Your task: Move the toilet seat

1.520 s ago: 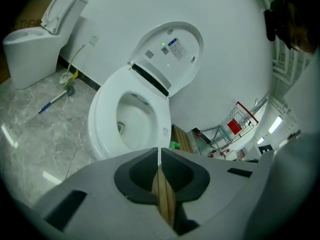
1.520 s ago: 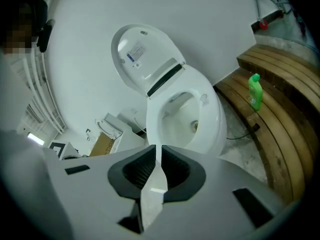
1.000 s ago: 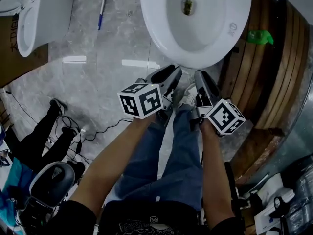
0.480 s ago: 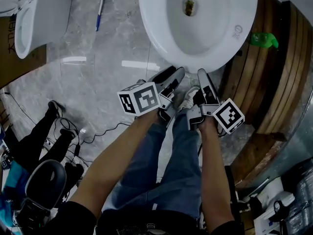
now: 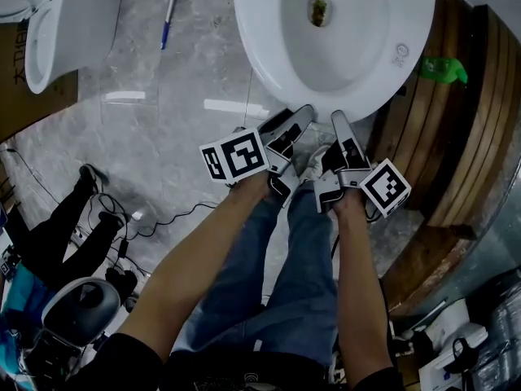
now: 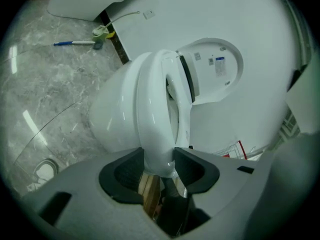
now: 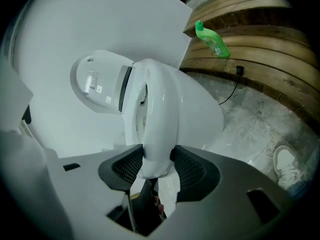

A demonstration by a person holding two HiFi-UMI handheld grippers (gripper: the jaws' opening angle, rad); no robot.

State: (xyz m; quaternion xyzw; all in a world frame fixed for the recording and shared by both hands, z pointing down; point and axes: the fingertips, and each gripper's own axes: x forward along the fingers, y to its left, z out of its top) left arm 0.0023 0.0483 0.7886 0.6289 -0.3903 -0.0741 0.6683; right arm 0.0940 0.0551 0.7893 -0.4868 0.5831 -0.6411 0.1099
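Observation:
The white toilet seat (image 5: 259, 51) lies down on the bowl, seen from above at the top of the head view. Its raised lid (image 6: 212, 69) carries stickers. My left gripper (image 5: 295, 117) is at the seat's front edge, left of centre. Its jaws are opening, and the rounded front edge of the seat (image 6: 155, 109) sits between the pads. My right gripper (image 5: 338, 122) is beside it at the same edge. In the right gripper view the wide-spread right gripper (image 7: 157, 166) straddles the seat (image 7: 160, 114), pads close on both sides.
A curved wooden platform (image 5: 464, 120) with a green bottle (image 5: 444, 68) flanks the toilet on the right. A blue pen (image 5: 167, 19) and a second toilet (image 5: 57, 23) lie on the marble floor at the left. Cables and a dark-clad person (image 5: 57, 226) are lower left.
Both grippers have moved forward from in front of the bowl to its front edge. Their jaws have spread wider and now straddle the seat's edge.

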